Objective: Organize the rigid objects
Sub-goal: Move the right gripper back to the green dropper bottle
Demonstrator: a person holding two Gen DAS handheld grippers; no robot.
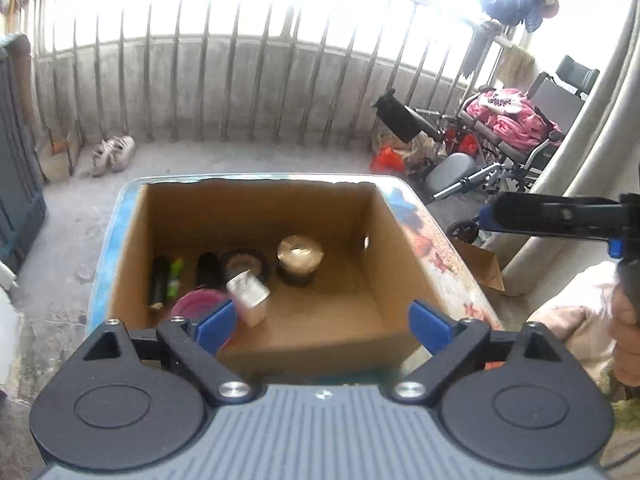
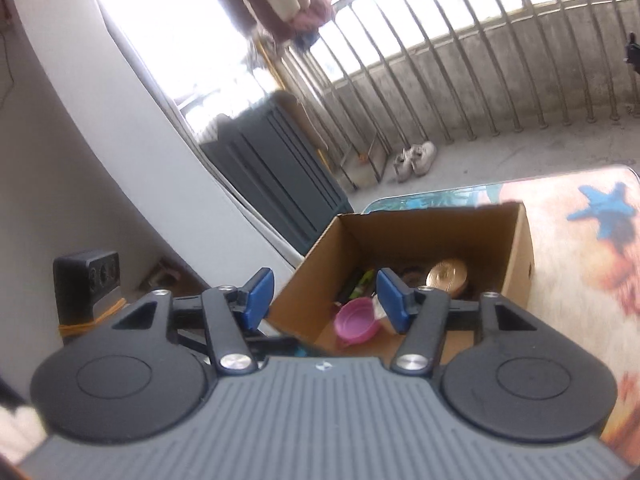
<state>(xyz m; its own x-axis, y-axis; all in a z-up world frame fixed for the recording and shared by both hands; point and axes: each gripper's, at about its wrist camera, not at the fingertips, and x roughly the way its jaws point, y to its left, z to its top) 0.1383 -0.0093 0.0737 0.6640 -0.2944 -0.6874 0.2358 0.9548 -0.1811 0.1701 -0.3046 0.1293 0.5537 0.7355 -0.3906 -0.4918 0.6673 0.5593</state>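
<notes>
My left claw [image 1: 323, 320] is spread wide and holds nothing, its blue pads [image 1: 216, 322] poised over the near wall of the cardboard box [image 1: 400, 272]; my right claw [image 2: 325, 300] is likewise spread and empty, hanging above the box's [image 2: 520, 248] near corner, its right pad covering part of the contents. The box stands open-topped on the patterned surface [image 1: 440, 248], whose near edge is cut off behind the left claw's body. Inside, along the left half of the floor, lie a dark tube [image 1: 159, 282] and, just beside it, a green-and-black item [image 1: 175, 276] too blurred to identify, then a black oblong object [image 1: 208, 270], a dark ring-shaped object [image 1: 244, 264] and a gold-topped round jar [image 1: 300, 260] standing upright. A pale rectangular packet [image 1: 250, 294] is tilted in front of the ring and smeared by blur. A pink bowl [image 2: 357, 320] lies at the near left, half hidden by the left pad in the left wrist view. The right half of the box floor shows only cardboard. Beyond the surface lie a pair of pale shoes [image 1: 114, 154] on the concrete floor by the railing [image 1: 240, 80], and a wheelchair [image 1: 520, 148] heaped with pink cloth, partly cut off by a pale column. The window light above is washed out.
</notes>
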